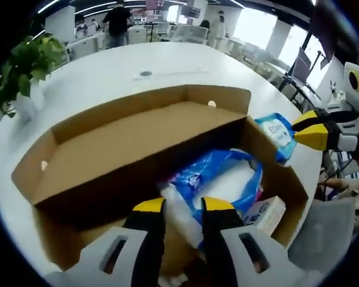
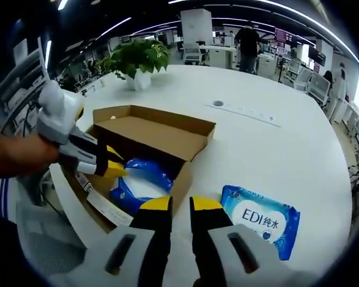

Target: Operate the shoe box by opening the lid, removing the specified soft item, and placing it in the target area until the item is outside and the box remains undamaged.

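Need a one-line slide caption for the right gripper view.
Left gripper reaches into the open shoe box at a blue soft pack; a wet-wipes pack lies on the white table.

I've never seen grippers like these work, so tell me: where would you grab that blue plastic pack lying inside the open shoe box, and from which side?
Probably from above, through the open top of the shoe box, pinching the crinkled upper edge of the blue plastic pack. It lies low between cardboard walls, so sideways approaches are blocked, and loose film gives the jaws a fold. The left gripper is already there.
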`<action>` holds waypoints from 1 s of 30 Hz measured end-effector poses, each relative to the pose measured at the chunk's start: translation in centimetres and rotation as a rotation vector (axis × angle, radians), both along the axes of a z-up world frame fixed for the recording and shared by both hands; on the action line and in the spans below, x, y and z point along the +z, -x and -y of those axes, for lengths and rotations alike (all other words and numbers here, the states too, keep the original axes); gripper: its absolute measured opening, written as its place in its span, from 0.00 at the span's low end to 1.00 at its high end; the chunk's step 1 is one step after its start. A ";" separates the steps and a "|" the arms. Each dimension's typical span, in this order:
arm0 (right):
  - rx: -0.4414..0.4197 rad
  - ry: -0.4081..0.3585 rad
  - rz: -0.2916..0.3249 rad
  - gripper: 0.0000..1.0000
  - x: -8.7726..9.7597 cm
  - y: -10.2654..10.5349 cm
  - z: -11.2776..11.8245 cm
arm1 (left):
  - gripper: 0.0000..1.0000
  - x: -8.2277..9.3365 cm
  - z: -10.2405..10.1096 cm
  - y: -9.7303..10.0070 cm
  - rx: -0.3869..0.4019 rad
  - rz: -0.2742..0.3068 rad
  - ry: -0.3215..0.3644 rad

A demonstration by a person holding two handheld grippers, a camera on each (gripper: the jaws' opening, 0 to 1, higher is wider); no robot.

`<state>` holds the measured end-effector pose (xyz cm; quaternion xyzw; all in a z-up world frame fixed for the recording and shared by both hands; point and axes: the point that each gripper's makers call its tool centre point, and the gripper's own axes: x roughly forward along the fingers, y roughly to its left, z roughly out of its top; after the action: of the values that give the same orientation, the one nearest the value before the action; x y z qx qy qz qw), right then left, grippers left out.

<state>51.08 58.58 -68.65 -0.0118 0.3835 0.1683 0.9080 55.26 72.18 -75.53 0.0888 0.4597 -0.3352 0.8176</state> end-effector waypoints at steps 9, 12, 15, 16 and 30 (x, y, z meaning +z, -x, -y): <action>-0.001 -0.005 -0.007 0.10 -0.3 -0.3 0.3 | 0.21 -0.9 -0.7 -0.3 0.007 -0.003 -0.037; 0.004 -0.006 -0.005 0.10 -0.2 -0.5 0.1 | 0.21 -1.0 -1.1 -0.4 0.005 -0.004 -0.048; 0.010 -0.007 -0.001 0.10 0.0 -0.7 -0.2 | 0.21 -1.1 -1.9 -0.5 0.011 -0.007 -0.056; 0.010 -0.009 0.001 0.10 0.1 -0.8 -0.3 | 0.21 -1.1 -2.1 -0.5 0.013 -0.008 -0.057; 0.053 -0.023 0.004 0.10 0.3 -1.6 -3.5 | 0.21 -1.0 -5.3 -0.8 0.041 -0.012 -0.057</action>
<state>52.67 62.07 -68.37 -0.0116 0.3790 0.1967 0.9042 56.02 77.45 -76.48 0.1005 0.4755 -0.3058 0.8187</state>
